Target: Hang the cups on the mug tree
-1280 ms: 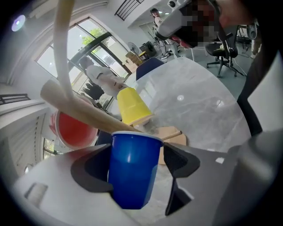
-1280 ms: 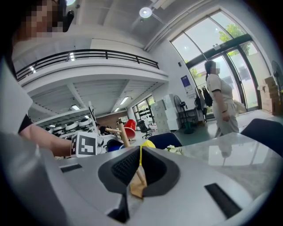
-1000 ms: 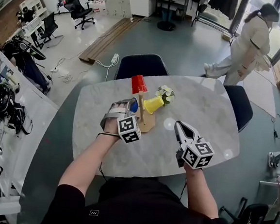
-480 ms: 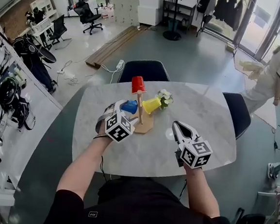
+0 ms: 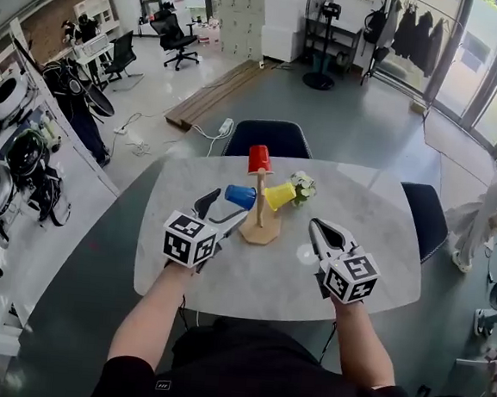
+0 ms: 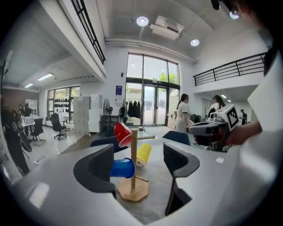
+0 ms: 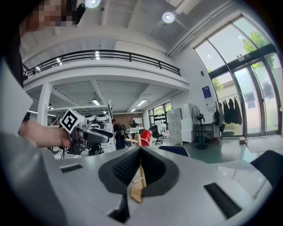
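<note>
Mug tree [image 5: 259,213] well inside table [image 5: 380,274] edges; left gripper [image 5: 220,213] gapes beside it.

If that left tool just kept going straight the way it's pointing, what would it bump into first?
Probably the blue cup hanging on the wooden mug tree, which sits straight ahead between the open jaws of the left tool; depth is hard to judge.

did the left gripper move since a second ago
Yes. The left gripper has pulled back from the mug tree, down-left in the head view. Its jaws are open, and the blue cup hangs on the tree.
</note>
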